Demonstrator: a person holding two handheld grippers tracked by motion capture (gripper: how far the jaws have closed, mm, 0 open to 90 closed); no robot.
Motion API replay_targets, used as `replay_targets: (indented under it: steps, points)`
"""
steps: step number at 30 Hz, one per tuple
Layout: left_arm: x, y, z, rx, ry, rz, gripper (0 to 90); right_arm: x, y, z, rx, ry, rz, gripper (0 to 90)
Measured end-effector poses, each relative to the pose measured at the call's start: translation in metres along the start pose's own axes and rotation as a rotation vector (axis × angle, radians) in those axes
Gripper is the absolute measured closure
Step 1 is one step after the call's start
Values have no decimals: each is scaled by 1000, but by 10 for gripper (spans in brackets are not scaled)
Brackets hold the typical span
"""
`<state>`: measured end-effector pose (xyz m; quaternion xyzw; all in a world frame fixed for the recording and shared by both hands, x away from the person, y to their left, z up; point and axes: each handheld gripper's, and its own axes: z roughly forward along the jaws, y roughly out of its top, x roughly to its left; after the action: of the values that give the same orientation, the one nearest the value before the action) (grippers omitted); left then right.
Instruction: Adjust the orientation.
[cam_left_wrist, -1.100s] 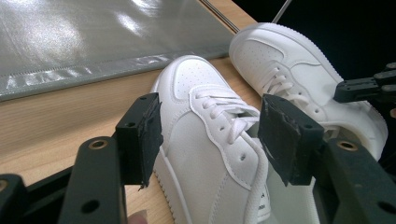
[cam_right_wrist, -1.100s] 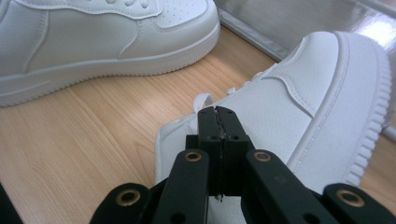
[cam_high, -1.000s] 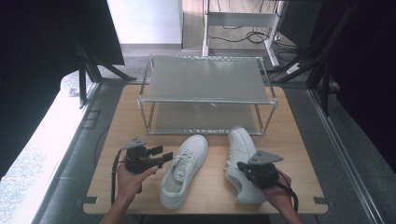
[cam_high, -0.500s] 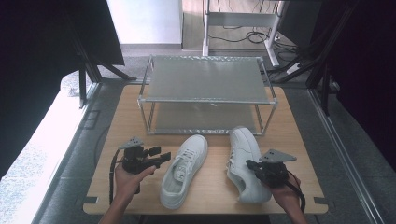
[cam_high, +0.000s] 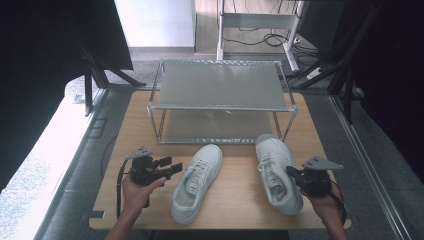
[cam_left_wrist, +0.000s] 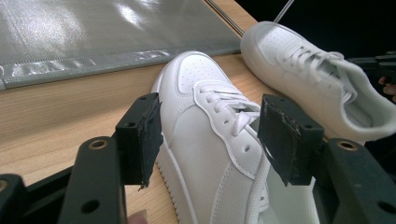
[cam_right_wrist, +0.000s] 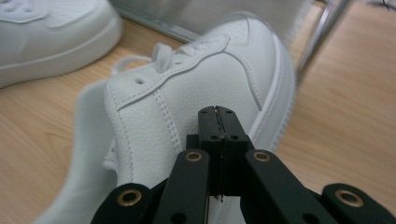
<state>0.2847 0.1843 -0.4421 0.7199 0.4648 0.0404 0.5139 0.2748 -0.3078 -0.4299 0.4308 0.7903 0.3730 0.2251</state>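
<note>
On the light wooden tabletop (cam_high: 235, 195), before the metal two-level shoe rack (cam_high: 222, 100), the left claw (cam_high: 172, 167) is wide open beside the left white leather sneaker (cam_high: 196, 182), probably ready to grip its side, while the right claw (cam_high: 291, 172), fully closed on nothing, touches the right white sneaker (cam_high: 277, 172).

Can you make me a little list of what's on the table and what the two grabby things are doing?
table: wooden top
rack: metal two-shelf rack at the far side, both shelves bare
left shoe: white sneaker, toe pointing toward the rack
right shoe: white sneaker, toe near the rack's leg
left gripper: open, beside the left shoe, not touching it
right gripper: shut, at the right shoe's outer side; contact cannot be told
hands: one holds each gripper
</note>
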Motion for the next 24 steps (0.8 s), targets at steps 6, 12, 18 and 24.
replay_targets:
  steps: [6, 12, 18, 24]
  points:
    - [1, 0, 1, 4, 0, -5, 397, -44, -27, 9, 48, -10, 126, 900]
    - [2, -1, 1, 4, 0, -8, 397, -53, -33, 8, -4, -8, 189, 900]
    - [2, 0, -1, 1, -3, -13, 397, -30, -18, -21, -116, -38, 154, 900]
    - [1, 1, -1, -2, -5, -14, 397, 29, -20, -37, -123, 67, 18, 900]
